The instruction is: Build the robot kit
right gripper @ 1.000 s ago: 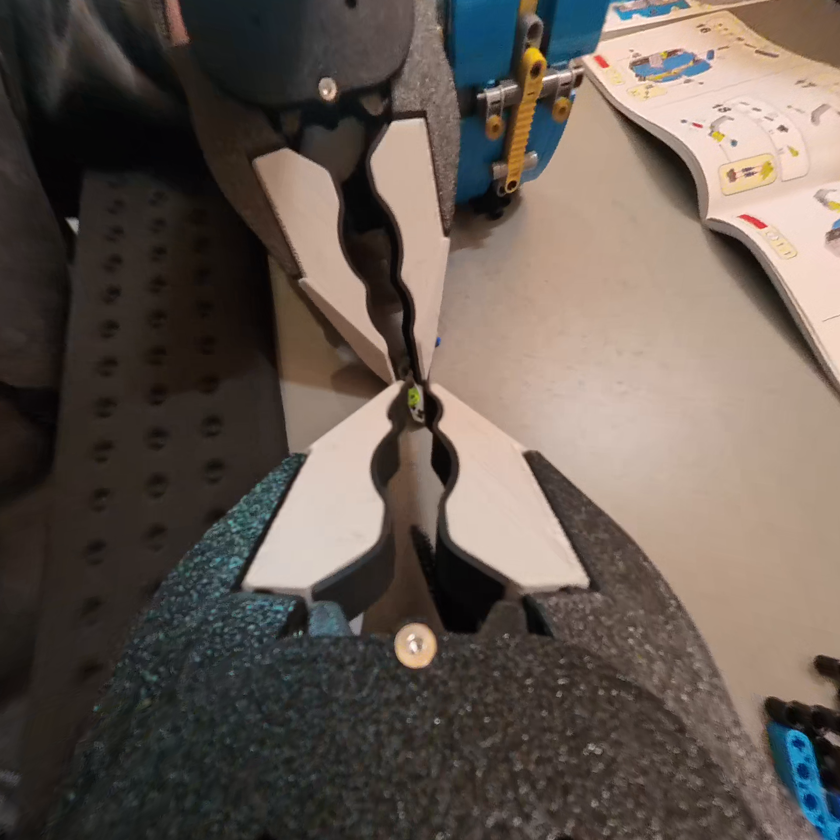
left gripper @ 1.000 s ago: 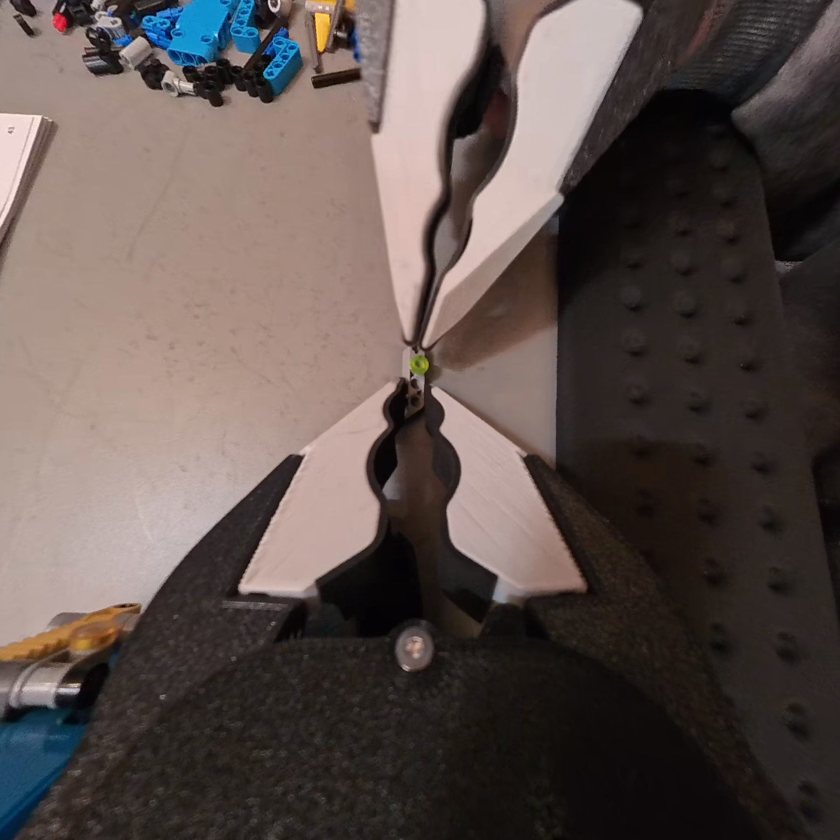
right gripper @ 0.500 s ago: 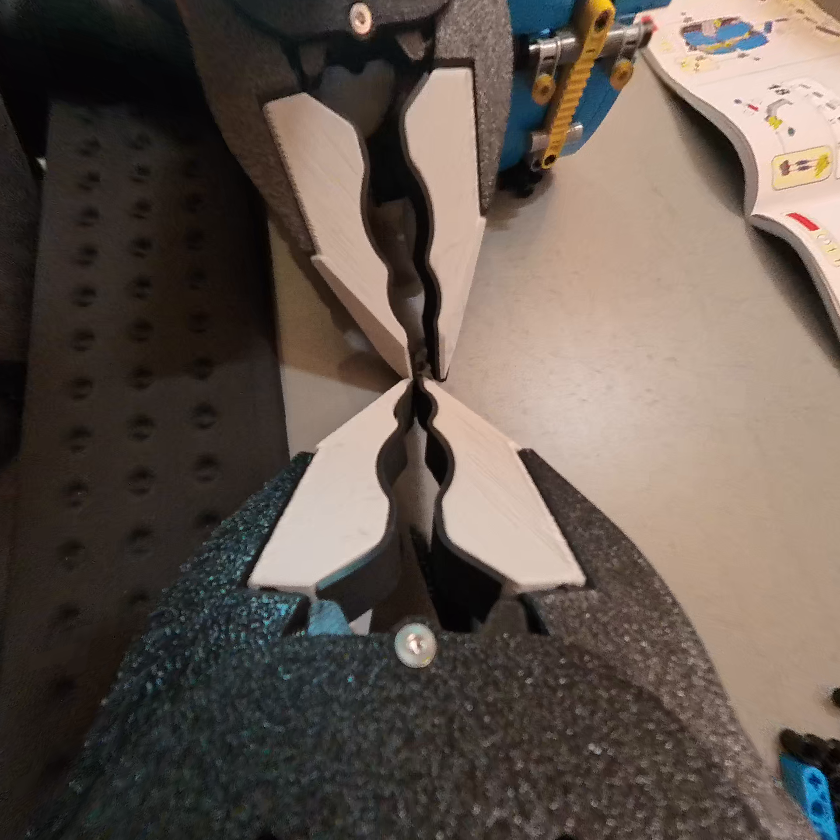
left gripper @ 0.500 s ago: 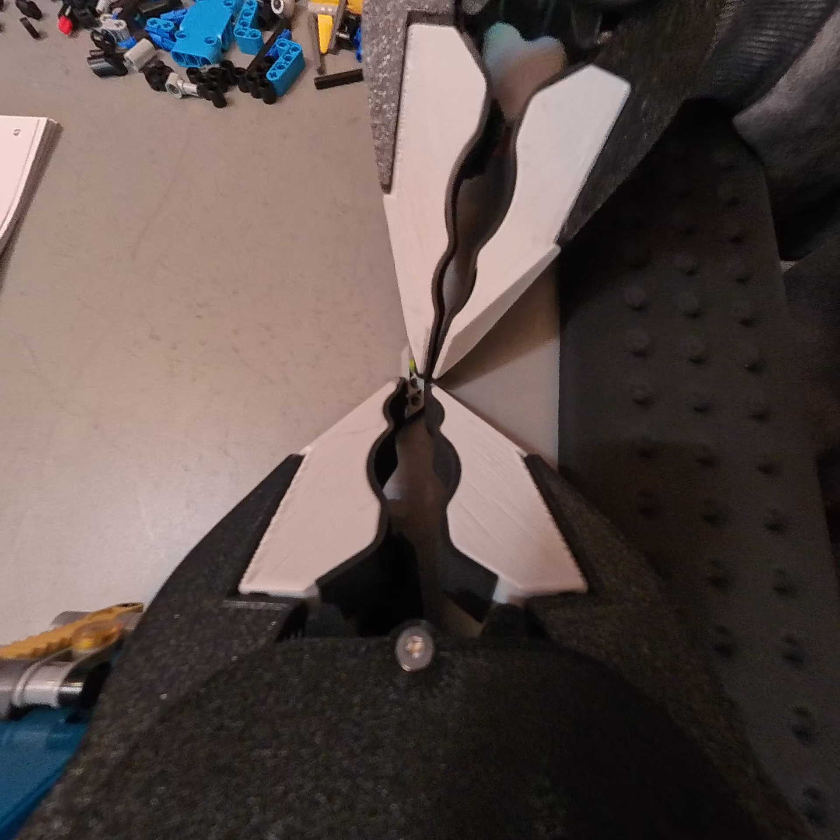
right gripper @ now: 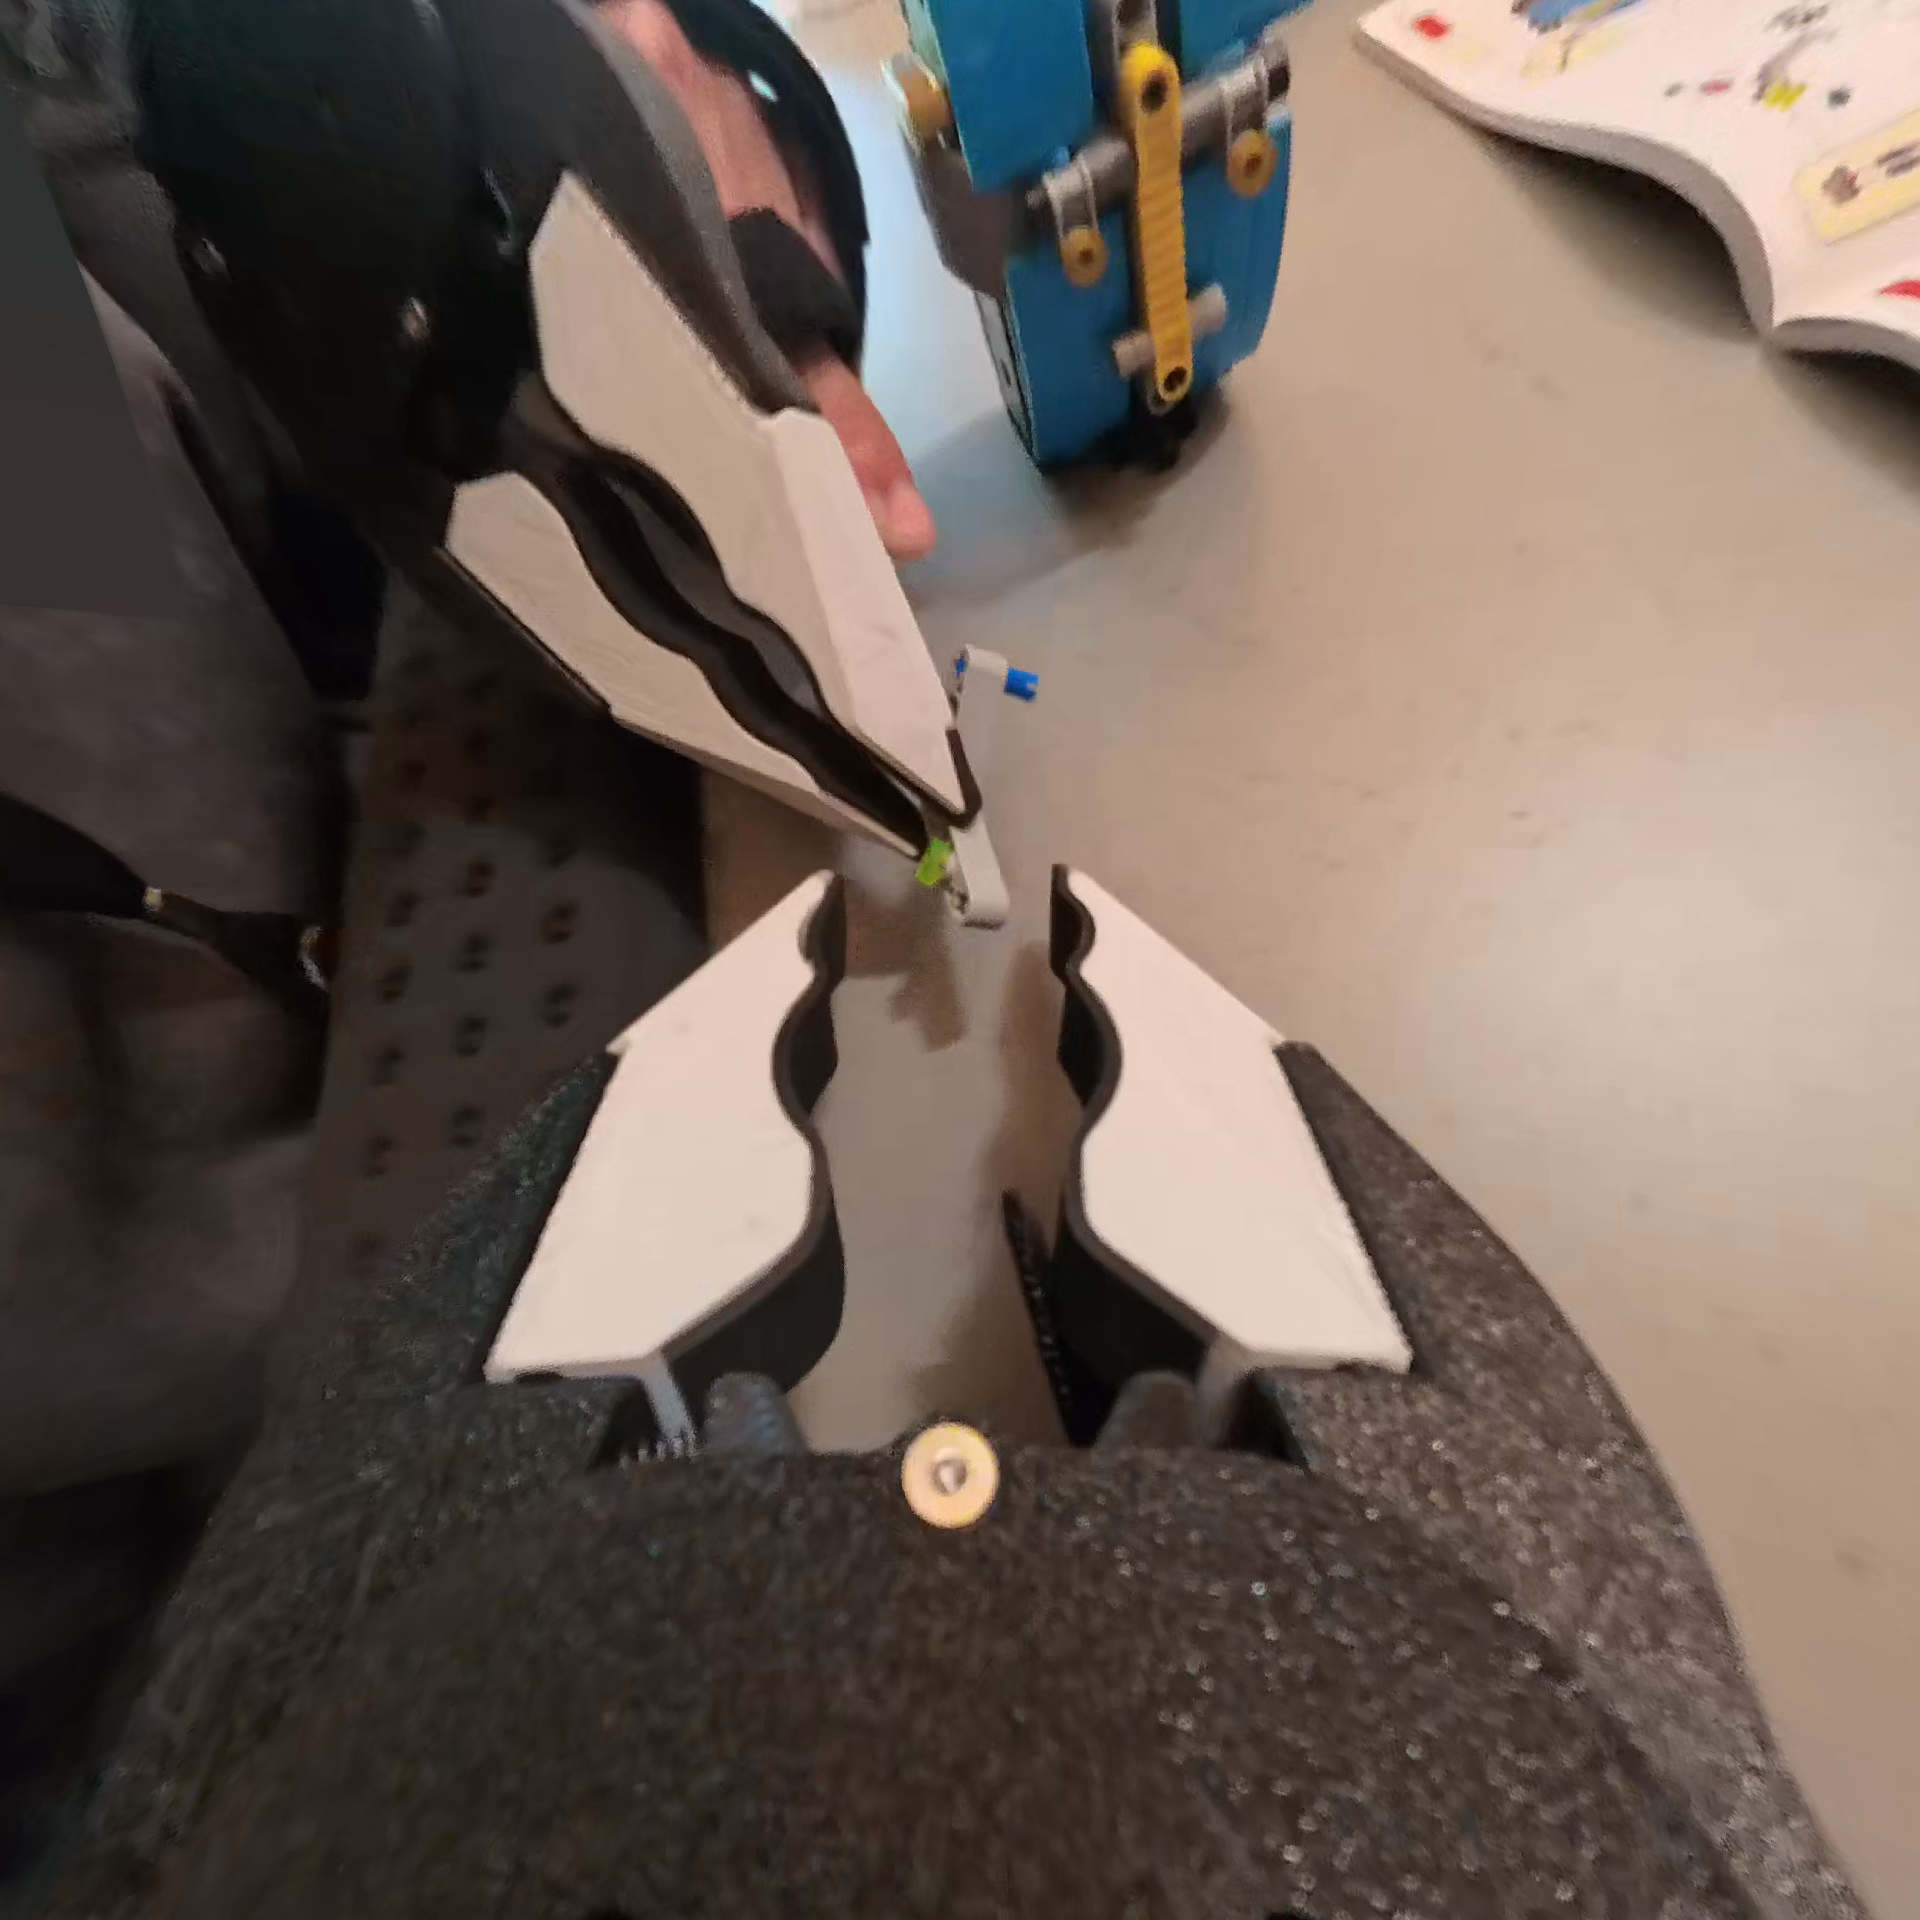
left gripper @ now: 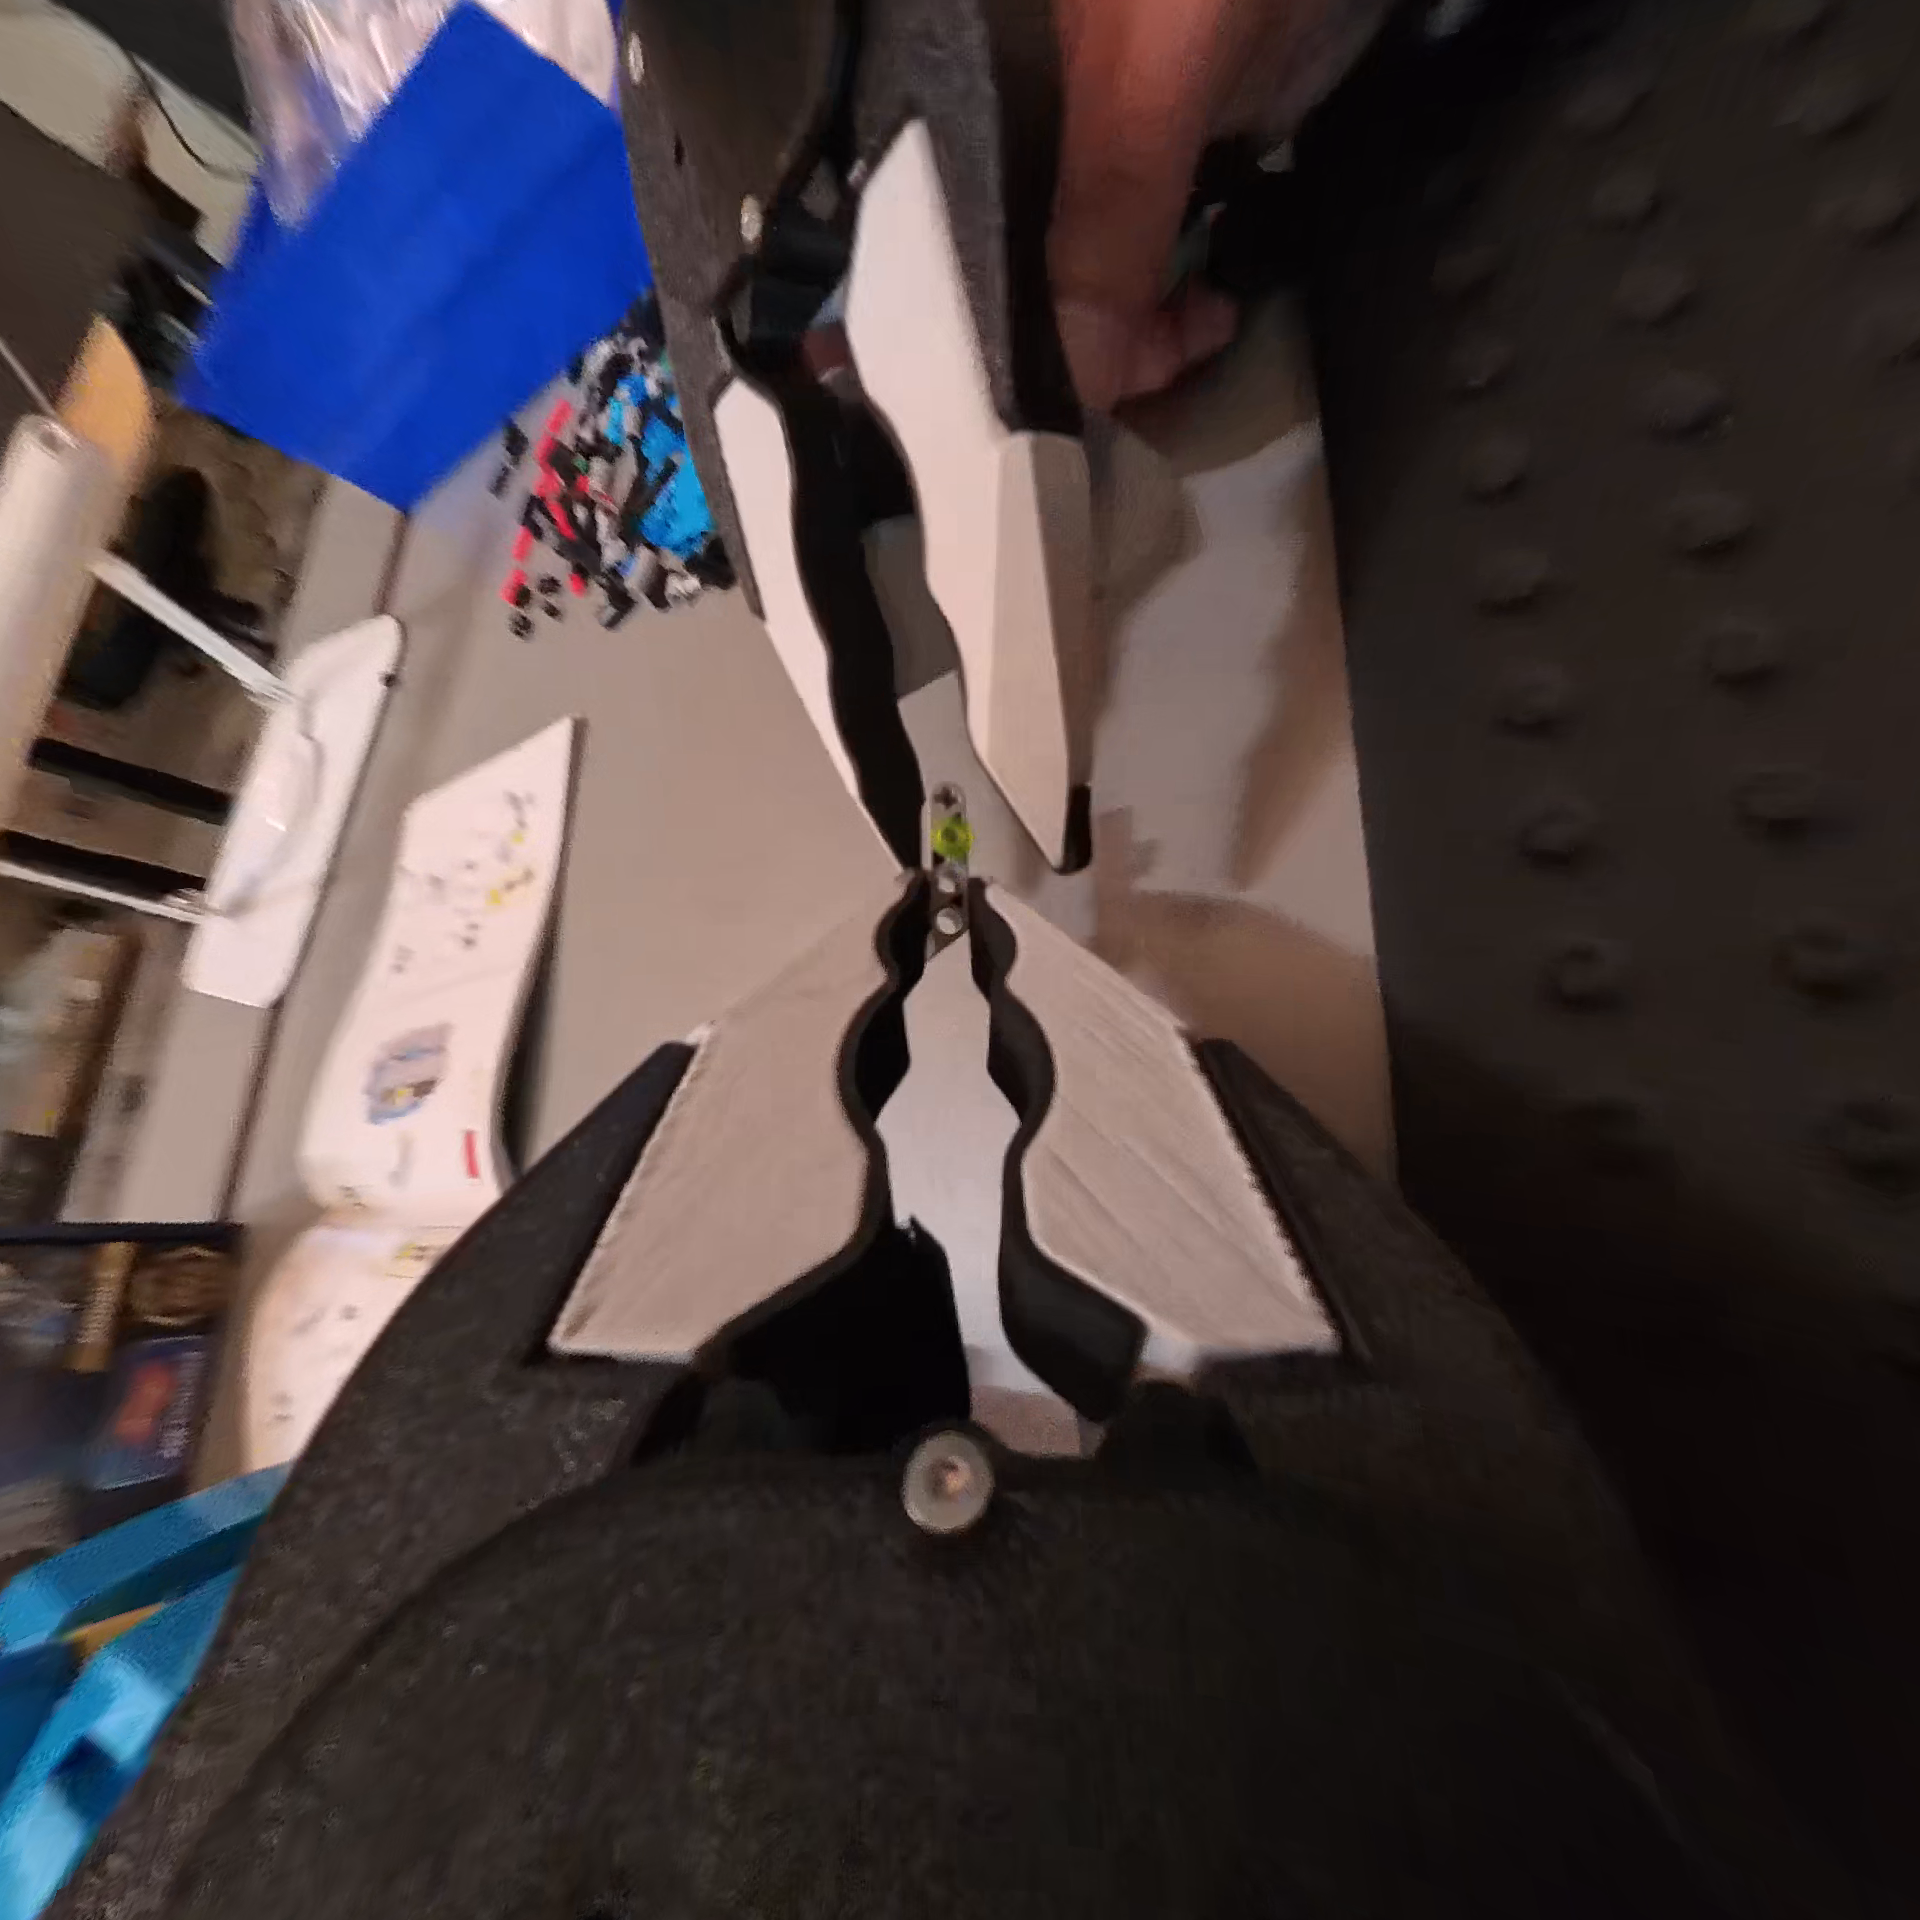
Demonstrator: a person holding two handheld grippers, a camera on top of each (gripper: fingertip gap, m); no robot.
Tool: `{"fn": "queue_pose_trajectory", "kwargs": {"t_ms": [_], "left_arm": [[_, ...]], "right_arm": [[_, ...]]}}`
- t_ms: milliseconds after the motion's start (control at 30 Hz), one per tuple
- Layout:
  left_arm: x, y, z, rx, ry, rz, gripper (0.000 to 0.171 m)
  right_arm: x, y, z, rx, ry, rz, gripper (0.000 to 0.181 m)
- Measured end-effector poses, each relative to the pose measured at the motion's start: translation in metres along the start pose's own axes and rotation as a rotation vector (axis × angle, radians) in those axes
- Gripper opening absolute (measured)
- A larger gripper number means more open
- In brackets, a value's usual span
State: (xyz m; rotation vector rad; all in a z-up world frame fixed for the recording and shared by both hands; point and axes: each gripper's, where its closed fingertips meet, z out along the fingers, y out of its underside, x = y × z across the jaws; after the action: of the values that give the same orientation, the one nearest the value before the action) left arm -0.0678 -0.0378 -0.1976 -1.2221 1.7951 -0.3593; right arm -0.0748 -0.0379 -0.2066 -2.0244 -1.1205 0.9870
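Observation:
My left gripper [left gripper: 945, 896] is shut on a small grey beam [left gripper: 948, 821] with holes, which carries a lime-green pin [left gripper: 950, 834]. In the right wrist view the left gripper [right gripper: 940, 821] comes in from the upper left, holding the grey beam [right gripper: 982, 821] upright above the table. The green pin [right gripper: 933, 860] is at the beam's low end and a blue pin [right gripper: 1020, 682] at its top. My right gripper [right gripper: 945, 894] is open and empty, its fingertips on either side just below the beam. It also shows in the left wrist view [left gripper: 987, 826], open, facing mine.
A blue model with a yellow beam [right gripper: 1138, 208] stands behind. An open instruction booklet [right gripper: 1662, 135] [left gripper: 468, 935] lies on the grey table. A pile of loose parts [left gripper: 613, 499] and a blue box [left gripper: 416, 239] are farther off. A dark studded mat [left gripper: 1662, 831] lies beside the grippers. My two grippers' fingertips are within a few centimetres of each other.
My right gripper has opened and let go, backing slightly off the beam. My left gripper has tilted and swung while still holding the beam, so its view is rotated and blurred.

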Motion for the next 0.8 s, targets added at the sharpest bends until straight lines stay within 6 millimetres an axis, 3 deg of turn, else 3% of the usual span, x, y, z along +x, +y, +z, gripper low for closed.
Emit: {"fn": "queue_pose_trajectory", "kwargs": {"t_ms": [133, 367, 667, 800], "left_arm": [[0.000, -0.002, -0.001, 0.002, -0.026, 0.040, 0.006], [0.000, -0.004, -0.001, 0.011, -0.024, 0.031, 0.006], [-0.007, -0.012, -0.007, 0.020, -0.142, 0.159, 0.006], [-0.010, -0.013, -0.008, -0.011, -0.236, 0.294, 0.006]], "right_arm": [[-0.007, -0.010, -0.007, 0.070, -0.078, 0.059, 0.030], [-0.004, -0.010, -0.009, 0.078, -0.066, 0.079, 0.015], [-0.008, -0.017, -0.016, 0.117, -0.094, 0.095, 0.012], [-0.007, -0.021, -0.017, 0.127, -0.085, 0.122, 0.012]]}}
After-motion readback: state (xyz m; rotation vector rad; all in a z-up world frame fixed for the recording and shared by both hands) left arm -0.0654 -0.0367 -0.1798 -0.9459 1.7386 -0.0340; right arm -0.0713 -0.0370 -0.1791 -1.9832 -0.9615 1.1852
